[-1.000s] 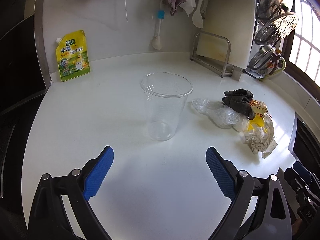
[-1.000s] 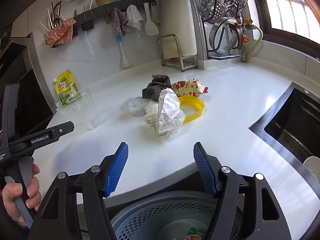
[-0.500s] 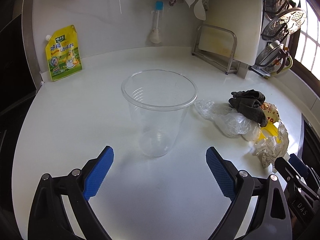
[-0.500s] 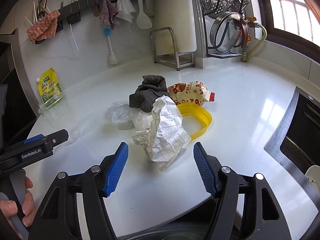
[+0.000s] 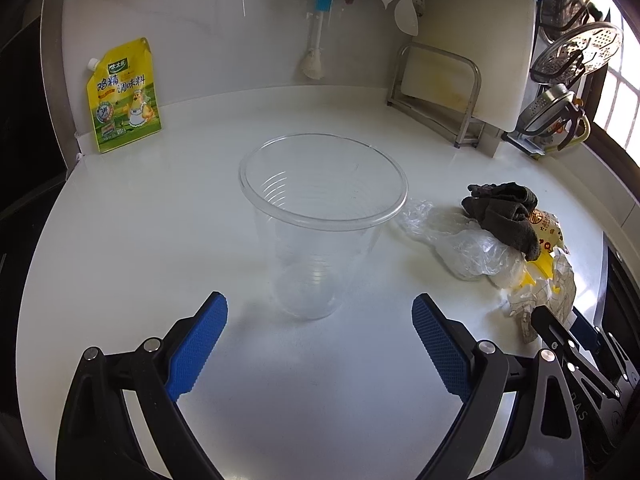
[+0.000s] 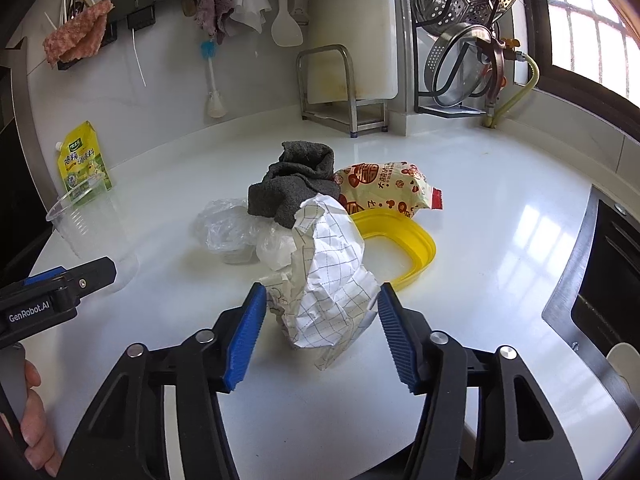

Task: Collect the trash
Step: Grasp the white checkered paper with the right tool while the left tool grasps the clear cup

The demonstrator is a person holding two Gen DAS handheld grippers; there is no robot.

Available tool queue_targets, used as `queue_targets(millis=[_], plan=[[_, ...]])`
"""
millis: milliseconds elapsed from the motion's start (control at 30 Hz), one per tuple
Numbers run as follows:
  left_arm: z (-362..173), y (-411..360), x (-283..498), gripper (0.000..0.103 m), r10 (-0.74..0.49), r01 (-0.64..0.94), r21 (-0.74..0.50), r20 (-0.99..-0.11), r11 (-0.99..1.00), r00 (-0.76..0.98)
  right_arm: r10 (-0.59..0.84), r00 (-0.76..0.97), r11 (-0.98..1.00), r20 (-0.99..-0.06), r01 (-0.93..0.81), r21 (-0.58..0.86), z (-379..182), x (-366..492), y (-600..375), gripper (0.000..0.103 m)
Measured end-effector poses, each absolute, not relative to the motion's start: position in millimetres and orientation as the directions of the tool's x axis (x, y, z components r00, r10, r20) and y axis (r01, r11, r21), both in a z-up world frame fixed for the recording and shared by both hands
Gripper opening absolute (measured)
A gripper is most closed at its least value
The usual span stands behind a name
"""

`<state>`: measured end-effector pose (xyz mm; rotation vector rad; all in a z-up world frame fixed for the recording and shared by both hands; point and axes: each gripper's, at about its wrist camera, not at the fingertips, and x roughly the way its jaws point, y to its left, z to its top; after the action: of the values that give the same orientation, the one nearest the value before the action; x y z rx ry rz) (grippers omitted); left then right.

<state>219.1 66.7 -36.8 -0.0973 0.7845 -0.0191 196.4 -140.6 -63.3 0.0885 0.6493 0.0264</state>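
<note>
Now, counter [image 5: 120, 240]: white worktop carrying all the trash; a sink edge shows at 3 o'clock in the right view.
Trash pile [image 6: 312, 216]: dark cloth, snack bag, yellow ring, clear film and paper heaped together, at 3 o'clock of the cup in the left view.
Cup [image 5: 320, 220]: clear, upright, mouth up, standing apart from the pile; long axis vertical.
Paper [image 6: 332, 272]: crumpled checked sheet at the near edge of the pile, standing roughly upright, tallest part toward 12 o'clock.
Key relation: paper lies at 12 o'clock of the right gripper [image 6: 322, 328], its lower part between the pads; cup lies at 12 o'clock of the left gripper [image 5: 320, 336], just beyond the tips.
Nearer hand: right for the paper, left for the cup.
Right gripper: jaws parted, straddling the paper; contact with the pads cannot be told, nothing held.
Left gripper: jaws wide apart, empty, touching nothing.
Likely next: right closes on the paper, judging by the straddle.
</note>
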Motion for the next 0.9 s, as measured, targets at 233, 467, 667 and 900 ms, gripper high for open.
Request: queue_targets(millis=[233,467,667,900], plan=[[-37.2,67.7,224.9,0.092,-0.042,-0.042,-0.101,-0.705,0.994,0.708,0.074,0.819,0.995,-0.570,-0.024,0.095,-57.6,186.1,-142.0,0.034],[-37.7,71.7,239.8,0.092,-0.003,-0.098,-0.102,-0.711,0.990,0.704,0.135,0.832,0.985,-0.538,-0.052,0.167,-48.0,169.0,-151.6,0.034],[-38.4,67.5,252.9,0.089,0.023,-0.126,-0.093,-0.713,0.988,0.700,0.167,0.830,0.976,-0.532,-0.064,0.208,-47.6,161.2,-157.8,0.034],[-37.2,61.3,252.1,0.050,0.021,-0.104,-0.076,-0.704,0.992,0.710,0.184,0.823,0.971,-0.537,-0.070,0.227,-52.5,154.2,-160.3,0.034]])
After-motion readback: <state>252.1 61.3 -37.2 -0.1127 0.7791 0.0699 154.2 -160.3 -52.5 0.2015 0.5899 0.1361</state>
